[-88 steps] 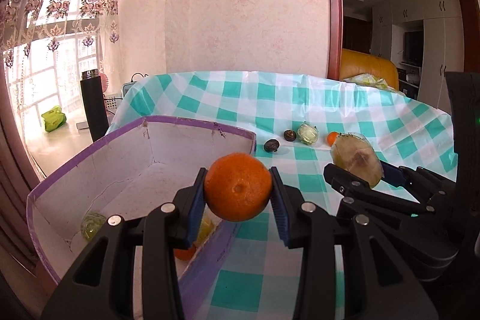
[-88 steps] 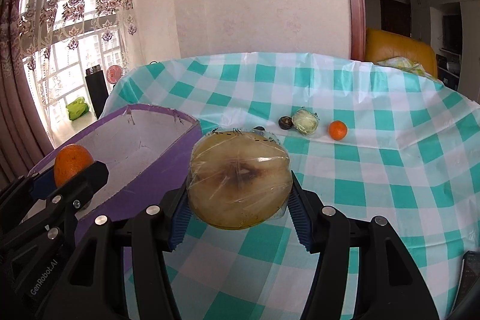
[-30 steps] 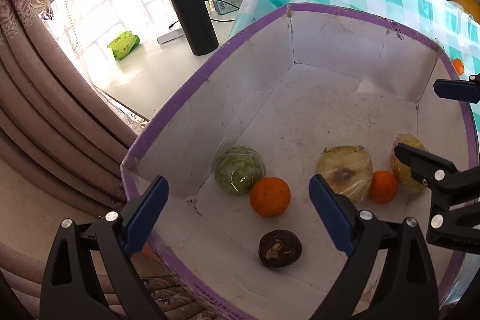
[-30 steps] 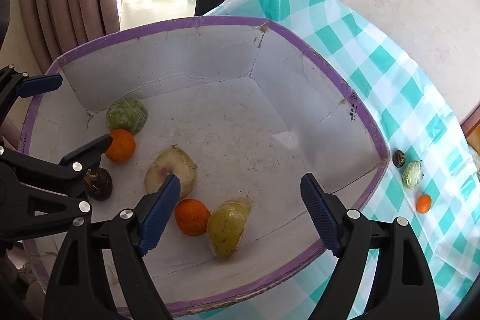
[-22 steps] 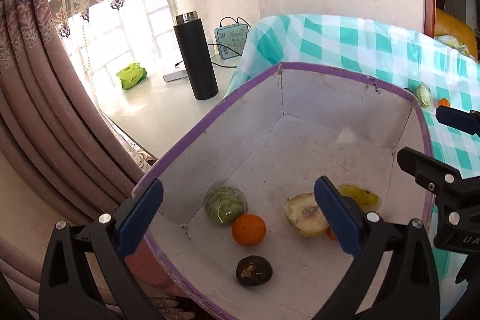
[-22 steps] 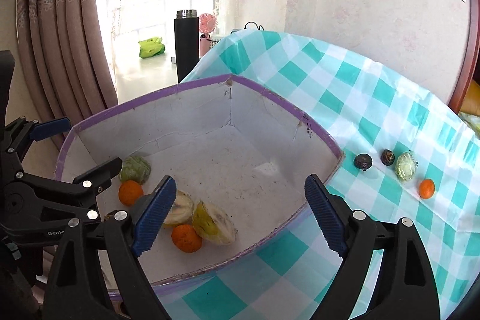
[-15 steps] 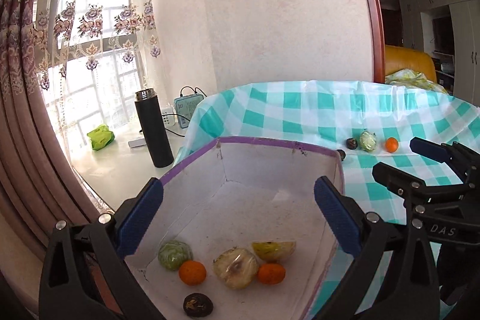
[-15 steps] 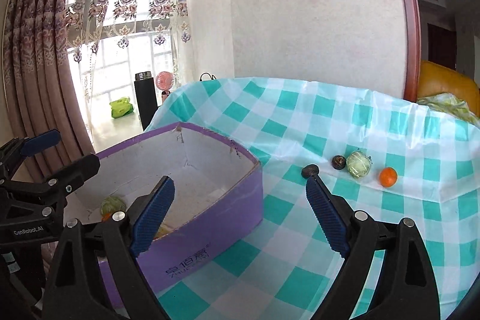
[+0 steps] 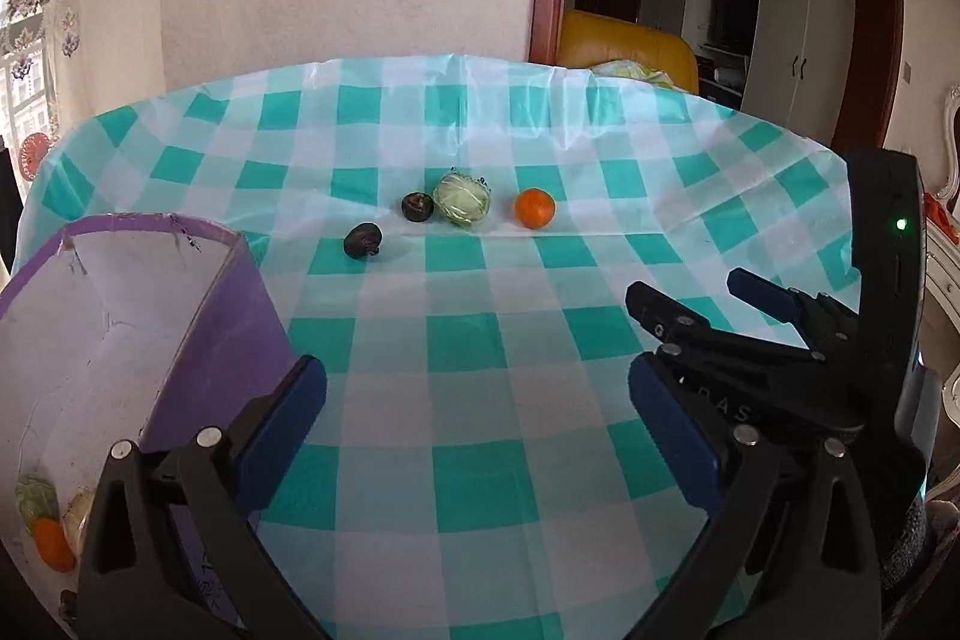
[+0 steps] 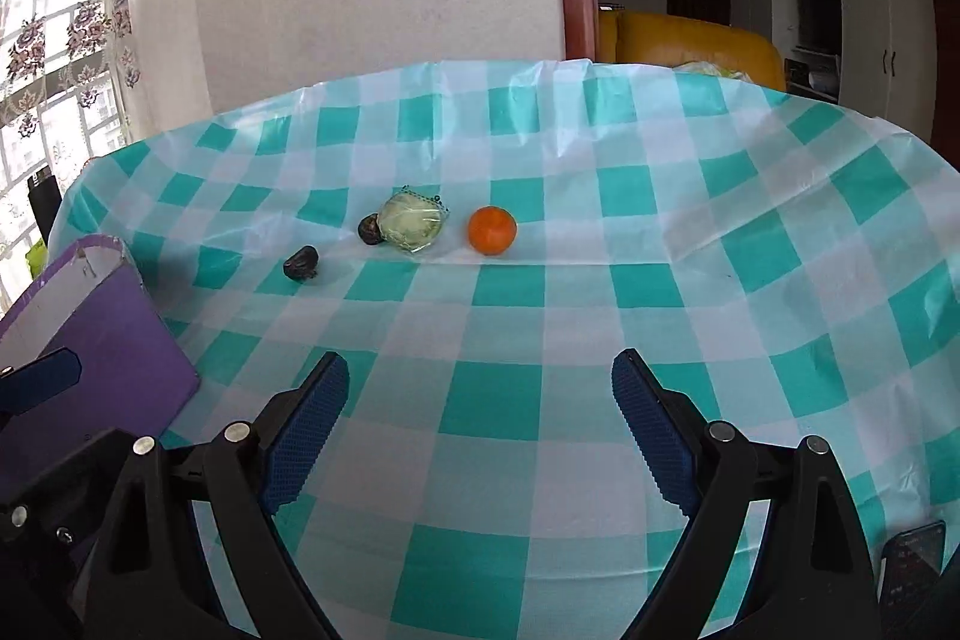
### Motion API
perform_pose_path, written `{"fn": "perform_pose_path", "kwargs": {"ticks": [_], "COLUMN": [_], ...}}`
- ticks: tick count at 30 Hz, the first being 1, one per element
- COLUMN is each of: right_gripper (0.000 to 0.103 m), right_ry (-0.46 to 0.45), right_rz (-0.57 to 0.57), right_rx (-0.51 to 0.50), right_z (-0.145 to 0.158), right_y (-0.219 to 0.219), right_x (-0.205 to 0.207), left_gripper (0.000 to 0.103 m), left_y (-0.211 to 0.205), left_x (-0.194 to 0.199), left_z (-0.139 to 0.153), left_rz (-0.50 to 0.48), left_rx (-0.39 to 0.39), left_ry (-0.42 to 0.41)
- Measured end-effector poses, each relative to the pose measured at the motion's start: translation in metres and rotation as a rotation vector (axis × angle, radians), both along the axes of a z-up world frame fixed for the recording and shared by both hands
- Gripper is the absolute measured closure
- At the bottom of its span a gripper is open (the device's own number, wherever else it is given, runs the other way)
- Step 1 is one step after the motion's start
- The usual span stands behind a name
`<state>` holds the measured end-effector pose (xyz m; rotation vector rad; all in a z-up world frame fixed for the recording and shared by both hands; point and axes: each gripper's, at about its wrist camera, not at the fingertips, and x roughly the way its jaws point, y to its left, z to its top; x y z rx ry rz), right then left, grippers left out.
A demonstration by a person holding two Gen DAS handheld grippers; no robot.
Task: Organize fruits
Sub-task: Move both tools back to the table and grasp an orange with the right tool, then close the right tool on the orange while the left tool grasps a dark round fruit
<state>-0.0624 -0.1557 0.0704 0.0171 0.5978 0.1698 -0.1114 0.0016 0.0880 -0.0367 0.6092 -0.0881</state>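
On the checked tablecloth (image 9: 480,340) lie several fruits in a row: a dark fruit (image 9: 362,240), a second dark fruit (image 9: 417,206), a wrapped pale green fruit (image 9: 462,200) and an orange (image 9: 534,207). They also show in the right wrist view: the dark fruits (image 10: 301,263) (image 10: 369,228), the green one (image 10: 413,222), the orange (image 10: 492,230). The purple box (image 9: 120,340) at the left holds fruits, among them an orange (image 9: 51,544). My left gripper (image 9: 477,424) is open and empty. My right gripper (image 10: 480,412) is open and empty; it shows at the right in the left wrist view (image 9: 708,307).
The purple box (image 10: 90,340) stands at the table's left edge. A yellow sofa (image 9: 624,46) and a doorway lie beyond the table. A dark phone-like object (image 10: 912,556) lies at the lower right. A window with curtains (image 10: 54,58) is at the left.
Both grippers let go of their fruits into the box, then rose and swung right. They now face the fruits on the table, open and empty.
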Motion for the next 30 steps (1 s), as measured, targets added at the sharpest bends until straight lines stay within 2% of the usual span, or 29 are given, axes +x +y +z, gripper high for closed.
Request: {"fn": "perform_pose_path", "kwargs": {"ticks": [4,10,12,17,20,24,27,30], "right_gripper": [0.017,0.017,0.017,0.017,0.021,0.038,0.045,0.046], "right_ry": [0.046,0.1,0.118,0.193,0.195,0.253,0.281,0.293], "right_rz": [-0.08,-0.039,-0.031,-0.012,0.006,0.018,0.021,0.02], "right_rx": [-0.003,-0.041,-0.06,-0.034,-0.04,-0.059,-0.057,-0.088], "right_z": [-0.01,-0.023,-0.029,-0.041,-0.043,-0.051,-0.055,-0.057], "right_y": [-0.019,-0.009,-0.001,0.012,0.024,0.039,0.043,0.051], "right_x": [0.04,0.105,0.126,0.176,0.196,0.221,0.23,0.233], "left_gripper": [0.002,0.002,0.002,0.002,0.003,0.003,0.003,0.004], "left_y": [-0.005,0.004,0.012,0.021,0.025,0.033,0.043,0.056], "left_x": [0.05,0.108,0.122,0.138,0.148,0.167,0.181,0.198], "left_z": [-0.029,-0.063,-0.069,-0.071,-0.07,-0.069,-0.067,-0.067], "left_rz": [-0.026,0.001,0.013,0.037,0.072,0.125,0.19,0.261], "left_rx": [-0.004,-0.025,-0.076,-0.115,-0.118,-0.132,-0.145,-0.173], "left_ry": [0.054,0.137,0.187,0.2,0.196,0.19,0.173,0.179]}}
